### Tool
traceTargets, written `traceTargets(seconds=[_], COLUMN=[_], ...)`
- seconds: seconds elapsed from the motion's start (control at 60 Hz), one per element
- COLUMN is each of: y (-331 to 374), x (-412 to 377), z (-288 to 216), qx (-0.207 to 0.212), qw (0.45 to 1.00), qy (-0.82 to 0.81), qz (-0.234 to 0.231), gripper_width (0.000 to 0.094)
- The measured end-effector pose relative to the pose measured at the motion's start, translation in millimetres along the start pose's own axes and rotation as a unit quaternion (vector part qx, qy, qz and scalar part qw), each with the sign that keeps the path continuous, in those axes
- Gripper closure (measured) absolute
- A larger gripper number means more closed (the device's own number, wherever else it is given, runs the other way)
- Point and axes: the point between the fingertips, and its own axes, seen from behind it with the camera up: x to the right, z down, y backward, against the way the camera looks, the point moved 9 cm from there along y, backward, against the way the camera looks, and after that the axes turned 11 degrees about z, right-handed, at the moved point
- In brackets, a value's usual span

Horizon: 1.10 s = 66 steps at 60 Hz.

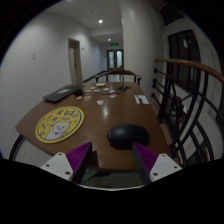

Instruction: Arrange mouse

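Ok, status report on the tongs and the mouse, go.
Tongs open, holding nothing. Black mouse on wooden table, just ahead between the fingers, untouched. Yellow round mat lies off to the side; nothing blocks the approach.

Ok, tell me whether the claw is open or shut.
Open: the claw has its purple pads spread wide, the black mouse sitting untouched on the table just ahead.

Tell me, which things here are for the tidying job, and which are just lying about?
For the job:
black rounded computer mouse
gripper, open, the mouse between and just ahead of its fingers

Lying about:
round yellow mat with a cartoon picture
dark flat laptop
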Motion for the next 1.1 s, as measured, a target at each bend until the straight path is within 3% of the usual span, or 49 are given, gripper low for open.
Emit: traceTargets(seconds=[0.35, 0.433, 0.483, 0.533, 0.617, 0.75, 0.883, 1.0, 1.1], y=[-85, -94, -98, -99, -97, -84, -40, 6, 12], x=[-19, -18, -18, -18, -16, -16, -43, -113, -178], z=[-53, -59, -60, -61, -59, -61, -116, -170, -172], qx=[-0.016, -0.021, -0.019, -0.020, -0.012, -0.016, 0.063, 0.128, 0.126], qw=[0.999, 0.998, 0.998, 0.999, 0.999, 0.999, 0.997, 0.992, 0.991], qy=[-0.009, -0.018, -0.017, -0.013, -0.021, -0.018, -0.006, -0.016, -0.019], qz=[0.040, 0.058, 0.055, 0.042, 0.031, 0.034, 0.043, 0.000, -0.030], gripper_width=[0.0125, 0.0233, 0.0462, 0.0533, 0.0614, 0.0622, 0.0621, 0.0619, 0.0614])
